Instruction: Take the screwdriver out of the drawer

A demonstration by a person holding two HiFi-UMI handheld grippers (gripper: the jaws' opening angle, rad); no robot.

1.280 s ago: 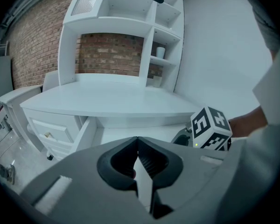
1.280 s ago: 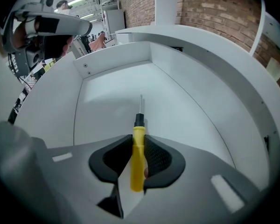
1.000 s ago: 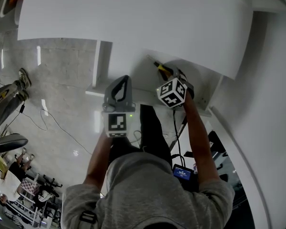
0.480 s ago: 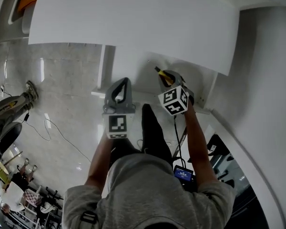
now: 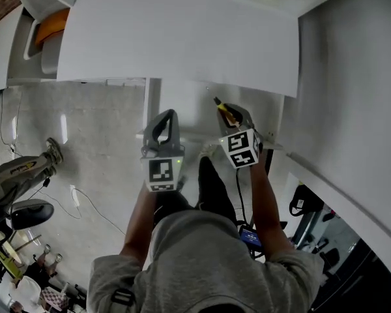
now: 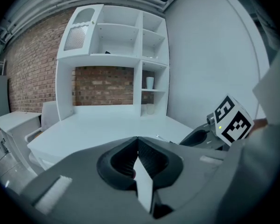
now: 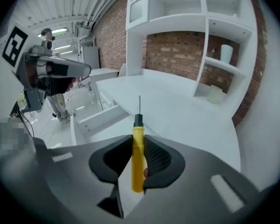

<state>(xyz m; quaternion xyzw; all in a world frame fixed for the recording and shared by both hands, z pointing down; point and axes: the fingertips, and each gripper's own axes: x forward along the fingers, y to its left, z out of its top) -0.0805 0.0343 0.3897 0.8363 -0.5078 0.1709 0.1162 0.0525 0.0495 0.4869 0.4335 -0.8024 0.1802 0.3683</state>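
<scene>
Right gripper (image 7: 138, 143): we note the jaws clamped on the yellow handle of the screwdriver (image 7: 137, 160). Its shaft points forward past the fingertips, seen against the white desktop (image 7: 177, 111). The screwdriver is clear of the open drawer (image 7: 101, 117), which sits lower left. Left gripper (image 6: 137, 146): we read the jaws together with nothing between them, just beside the right one, facing the white shelf unit (image 6: 116, 45).

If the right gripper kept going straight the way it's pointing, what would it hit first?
Probably the white desktop. The right gripper points down at it, and the tip of the screwdriver it holds would touch first; depth is hard to judge.
</scene>
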